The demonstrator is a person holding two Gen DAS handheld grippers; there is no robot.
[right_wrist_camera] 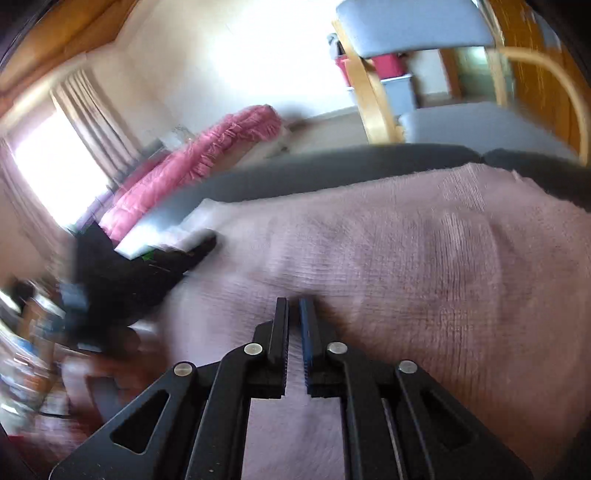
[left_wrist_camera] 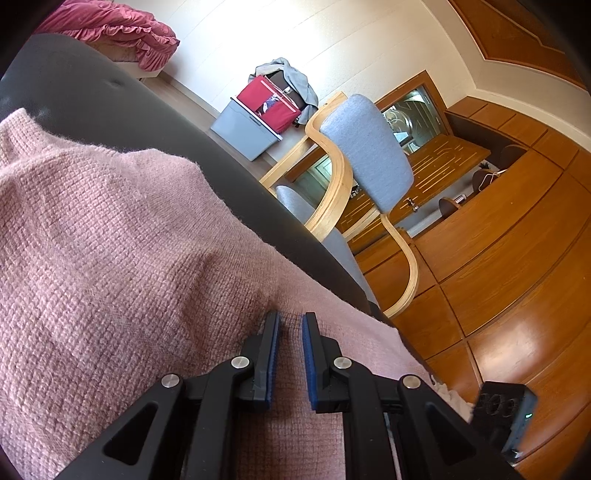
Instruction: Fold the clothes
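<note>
A dusty pink knitted sweater lies spread over a dark grey cushioned surface. My left gripper has its blue-padded jaws closed narrowly on a pinch of the sweater's knit near its edge. In the right wrist view, which is motion-blurred, the same pink sweater fills the middle. My right gripper is closed on a fold of it. The other gripper shows as a black blur at the sweater's left edge, beside something white.
A wooden chair with grey-blue cushions stands just past the dark surface. A grey bin with a red bag sits by the wall. A crimson ruffled bedspread lies on a bed. Wood cabinets are at the right.
</note>
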